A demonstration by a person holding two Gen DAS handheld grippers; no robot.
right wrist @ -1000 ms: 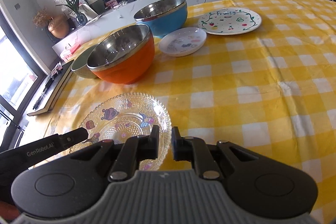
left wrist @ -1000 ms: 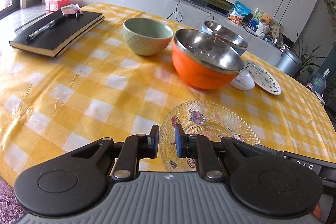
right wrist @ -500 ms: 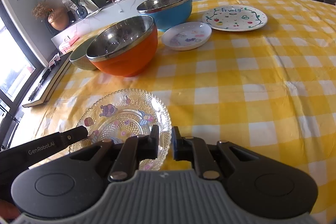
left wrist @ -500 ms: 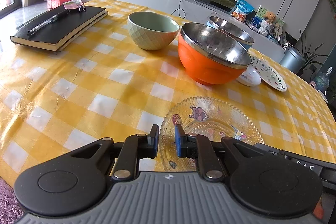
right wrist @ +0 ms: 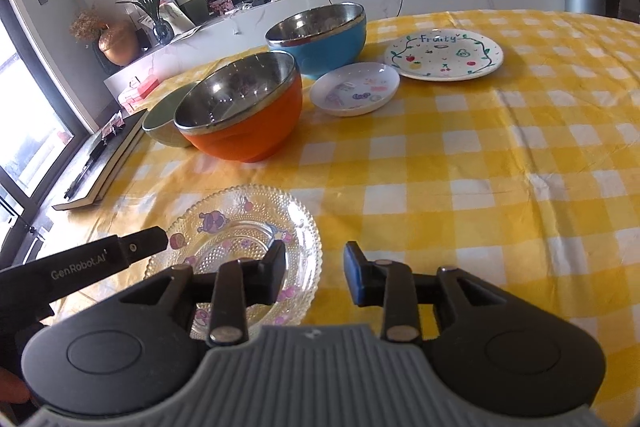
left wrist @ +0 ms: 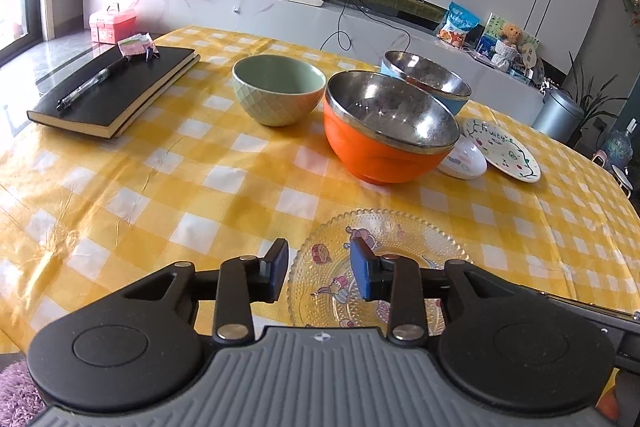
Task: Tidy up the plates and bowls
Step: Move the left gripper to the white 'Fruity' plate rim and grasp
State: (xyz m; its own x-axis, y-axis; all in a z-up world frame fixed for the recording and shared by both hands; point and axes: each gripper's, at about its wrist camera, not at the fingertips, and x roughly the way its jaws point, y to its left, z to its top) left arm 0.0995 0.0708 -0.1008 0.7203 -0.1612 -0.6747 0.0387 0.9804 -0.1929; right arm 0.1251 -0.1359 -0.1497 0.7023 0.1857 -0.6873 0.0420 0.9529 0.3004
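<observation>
Both tongs' jaws just opened partway, empty, glass plate (left wrist: 400, 251) flat beneath left tongs (left wrist: 320, 269), right tongs (right wrist: 314, 273).

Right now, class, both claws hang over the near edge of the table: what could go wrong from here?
1. The glass plate lies near the table edge; a clumsy nudge from the left claw, whose jaws have just been opening and hold nothing, could slide it off.
2. The orange bowl stands close to the small white dish; lifting it carelessly may knock the dish.
</observation>
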